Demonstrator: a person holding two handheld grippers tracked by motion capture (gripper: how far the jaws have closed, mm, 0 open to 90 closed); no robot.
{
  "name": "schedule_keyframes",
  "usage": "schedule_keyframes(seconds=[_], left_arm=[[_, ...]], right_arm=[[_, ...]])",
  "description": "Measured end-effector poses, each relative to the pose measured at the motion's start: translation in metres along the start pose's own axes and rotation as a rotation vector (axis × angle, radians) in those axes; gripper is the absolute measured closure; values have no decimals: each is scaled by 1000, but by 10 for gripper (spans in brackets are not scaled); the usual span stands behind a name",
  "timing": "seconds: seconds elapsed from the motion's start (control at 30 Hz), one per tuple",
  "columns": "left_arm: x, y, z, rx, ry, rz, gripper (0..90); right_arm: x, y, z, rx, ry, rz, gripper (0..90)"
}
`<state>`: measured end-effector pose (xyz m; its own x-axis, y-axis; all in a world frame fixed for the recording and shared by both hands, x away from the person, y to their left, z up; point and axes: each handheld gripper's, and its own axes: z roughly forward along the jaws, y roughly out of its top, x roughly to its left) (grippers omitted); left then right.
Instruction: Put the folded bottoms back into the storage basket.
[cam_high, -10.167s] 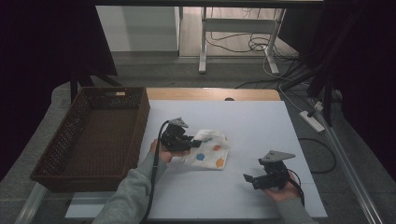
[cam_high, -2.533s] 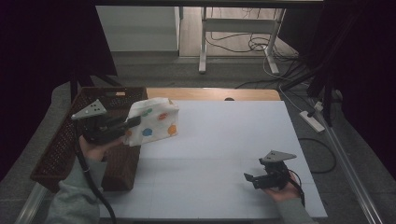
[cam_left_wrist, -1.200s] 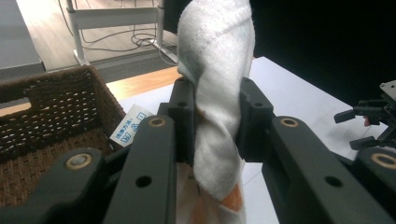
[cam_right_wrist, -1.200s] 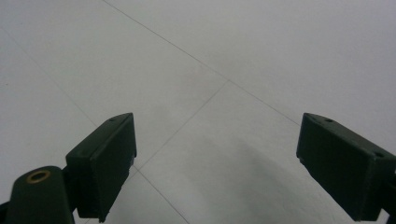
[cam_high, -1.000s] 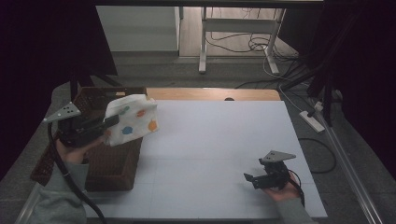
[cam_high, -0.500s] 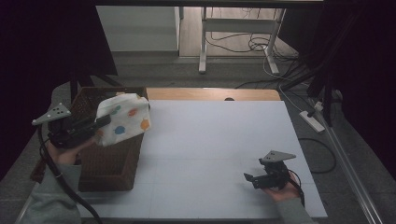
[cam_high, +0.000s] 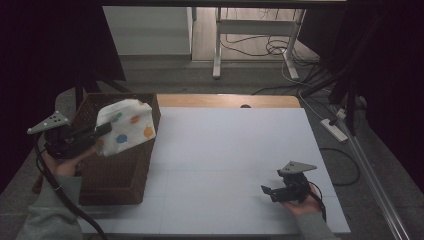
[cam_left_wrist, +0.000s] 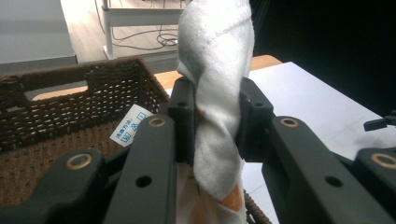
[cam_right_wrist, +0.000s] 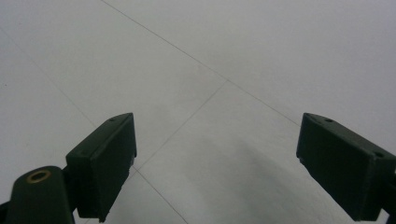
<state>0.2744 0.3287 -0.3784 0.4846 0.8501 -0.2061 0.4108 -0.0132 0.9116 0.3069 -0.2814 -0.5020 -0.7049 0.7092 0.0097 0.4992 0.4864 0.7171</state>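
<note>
The left gripper (cam_high: 102, 129) was clamped on a white cloth with coloured dots (cam_high: 126, 127), holding it in the air above the wicker basket (cam_high: 117, 172) at about 9 o'clock on the table (cam_high: 235, 150). The right gripper (cam_high: 268, 190) rested at about 5 o'clock, jaws spread wide, holding nothing.

Risks, as judged: the cloth hung partly past the basket's right rim toward the white tabletop — a release here could leave it draped over the rim or sliding out onto the table. The grip took only a bunched fold of the fabric, so a quick swing might let it slip free too soon. A jaw coming down could also snag the woven wall and shove the light basket.

Views differed. The left gripper view showed the cloth (cam_left_wrist: 215, 93) squeezed tight between the two black jaws, an orange patch at its bottom edge, and a small white care label (cam_left_wrist: 131, 131) against the basket's inside wall (cam_left_wrist: 70, 112) — none of that readable from above. The high view gave the layout: basket at the table's left edge, cloth over its far right corner, the two grippers well apart. The right gripper view (cam_right_wrist: 215, 158) showed bare white tabletop with thin seam lines between its open jaws.
</note>
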Motion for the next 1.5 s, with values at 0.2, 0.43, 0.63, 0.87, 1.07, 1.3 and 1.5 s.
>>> schedule_keyframes(seconds=[0.2, 0.43, 0.63, 0.87, 1.07, 1.3, 1.5], left_arm=[[7, -1, -3, 10, 16, -7, 709], [17, -6, -7, 22, 38, -26, 709], [26, -9, -8, 39, 54, -40, 709], [35, -15, -10, 70, 82, -51, 709], [42, -22, -5, 112, 94, -60, 708], [46, -31, 7, 169, 97, -61, 707], [50, -36, 16, 216, 103, -62, 704]], right_arm=[[0, 0, 0, 1, -1, 0, 123], [0, 0, 1, 4, -1, -2, 123], [0, 0, 1, 4, -2, -2, 124], [0, 0, 1, 6, -5, -3, 125], [0, 0, 1, 7, -6, -4, 124], [1, 0, 1, 8, -7, -4, 125], [0, 0, 1, 8, -9, -4, 125]])
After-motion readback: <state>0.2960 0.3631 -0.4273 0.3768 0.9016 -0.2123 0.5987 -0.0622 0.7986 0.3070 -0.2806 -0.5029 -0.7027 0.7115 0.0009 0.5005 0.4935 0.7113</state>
